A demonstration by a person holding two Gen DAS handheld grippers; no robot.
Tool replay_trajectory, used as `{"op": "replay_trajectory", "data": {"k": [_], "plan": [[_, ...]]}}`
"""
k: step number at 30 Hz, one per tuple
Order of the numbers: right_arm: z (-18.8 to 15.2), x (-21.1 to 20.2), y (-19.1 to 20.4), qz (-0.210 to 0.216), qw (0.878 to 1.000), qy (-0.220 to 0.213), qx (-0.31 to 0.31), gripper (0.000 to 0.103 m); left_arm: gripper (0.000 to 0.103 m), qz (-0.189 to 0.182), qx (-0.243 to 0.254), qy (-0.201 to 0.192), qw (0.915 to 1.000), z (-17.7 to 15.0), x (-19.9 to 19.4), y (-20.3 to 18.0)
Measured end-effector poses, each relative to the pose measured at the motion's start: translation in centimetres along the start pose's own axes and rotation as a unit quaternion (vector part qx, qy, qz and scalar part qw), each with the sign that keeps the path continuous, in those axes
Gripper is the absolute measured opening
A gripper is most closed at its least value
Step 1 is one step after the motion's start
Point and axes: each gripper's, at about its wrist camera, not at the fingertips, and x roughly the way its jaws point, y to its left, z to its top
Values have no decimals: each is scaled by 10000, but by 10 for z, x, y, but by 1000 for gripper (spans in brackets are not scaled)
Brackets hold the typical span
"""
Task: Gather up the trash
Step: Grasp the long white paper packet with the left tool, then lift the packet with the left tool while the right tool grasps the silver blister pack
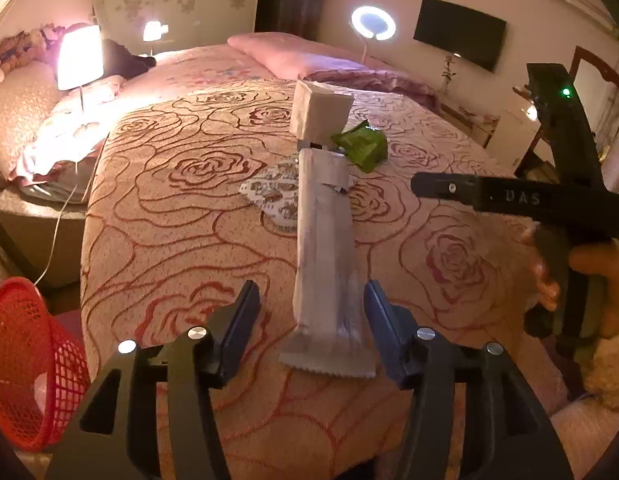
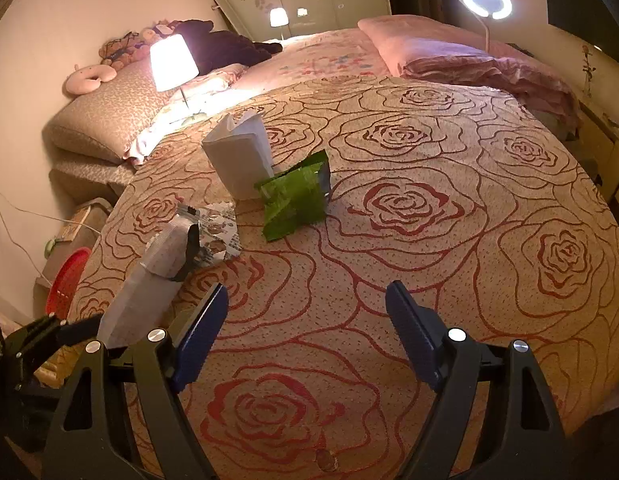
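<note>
A long white wrapper (image 1: 323, 248) lies lengthwise on the rose-patterned bedspread (image 1: 169, 240), its near end between the fingers of my left gripper (image 1: 311, 286). Bedspread shows on both sides of it, so the pads do not touch it and the gripper is open. Beyond it lie a crumpled printed wrapper (image 1: 271, 196), a green packet (image 1: 361, 144) and a white carton (image 1: 319, 114). My right gripper (image 2: 307, 288) hangs open over bare bedspread, with nothing between its fingers. The green packet (image 2: 295, 200), white carton (image 2: 239, 160) and long wrapper (image 2: 157, 272) lie ahead and to its left.
A red mesh basket (image 1: 25, 360) stands on the floor at the bed's left side. A lit lamp (image 1: 79, 56) and pillows sit at the far left, and a pink folded quilt (image 2: 449, 56) lies at the back. A hand holds the right gripper's black frame (image 1: 509, 198).
</note>
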Motion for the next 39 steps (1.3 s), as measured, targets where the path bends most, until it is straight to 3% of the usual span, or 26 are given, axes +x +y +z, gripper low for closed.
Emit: {"op": "replay_trajectory", "data": {"k": [4, 6, 10, 16, 22, 29, 39], "plan": [[-1, 2, 2, 12, 10000, 25, -28, 78, 51, -43, 41, -21, 10000, 4, 5, -4], [-2, 3, 2, 33, 10000, 16, -51, 78, 31, -22, 132, -16, 9999, 2, 6, -7], [-2, 3, 6, 131, 9998, -18, -138, 78, 20, -137, 65, -49, 9999, 0, 4, -4], [5, 11, 15, 307, 9990, 28, -318, 78, 19, -42, -237, -210, 9995, -3, -13, 15], [18, 26, 43, 548, 9939, 131, -952, 78, 19, 136, -641, -484, 9967, -7, -37, 40], [30, 53, 65, 836, 9862, 447, -1354, 79, 19, 296, -950, -651, 9929, -12, -53, 64], [14, 43, 99, 1330, 9732, 559, -1790, 79, 19, 455, -1228, -772, 9884, -17, -65, 82]]}}
